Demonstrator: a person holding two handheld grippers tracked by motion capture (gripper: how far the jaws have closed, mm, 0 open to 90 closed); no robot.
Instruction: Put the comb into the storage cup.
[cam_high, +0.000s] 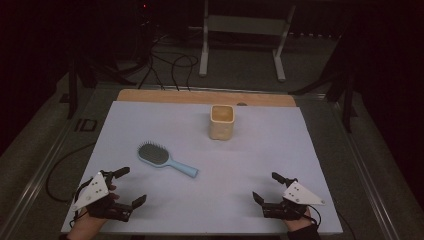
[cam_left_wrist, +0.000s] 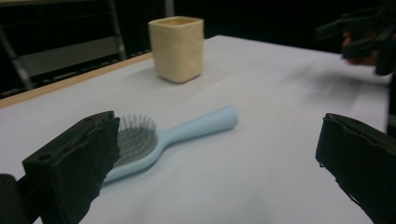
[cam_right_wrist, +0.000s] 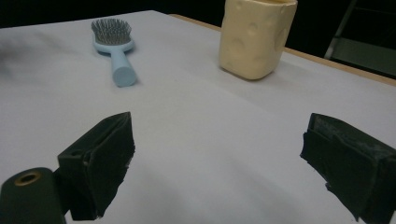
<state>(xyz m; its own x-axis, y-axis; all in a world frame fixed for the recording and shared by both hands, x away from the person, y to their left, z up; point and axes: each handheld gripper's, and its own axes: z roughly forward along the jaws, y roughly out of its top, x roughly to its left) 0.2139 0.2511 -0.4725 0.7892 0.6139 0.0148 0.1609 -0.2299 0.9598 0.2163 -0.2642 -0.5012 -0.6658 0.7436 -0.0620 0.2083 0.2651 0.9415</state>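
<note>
The left hand-held gripper (cam_high: 126, 186) sits low at the near edge of the counter (cam_high: 150, 125) with its jaws wide apart and nothing in them. The right hand-held gripper (cam_high: 274, 186) waits at the other near corner, jaws apart too, and holds nothing. The blue hairbrush (cam_high: 165, 159) lies flat just ahead of the left one, bristles up, its handle pointing toward the right side. Farther back stands the yellow cup (cam_high: 222, 121), upright, well apart from the brush. I think the brush gets picked up next. To do it well, come down over the thin handle, not the wide head, and close across it. The inside of the cup is hard to see, and the room behind is too dark to make out
</note>
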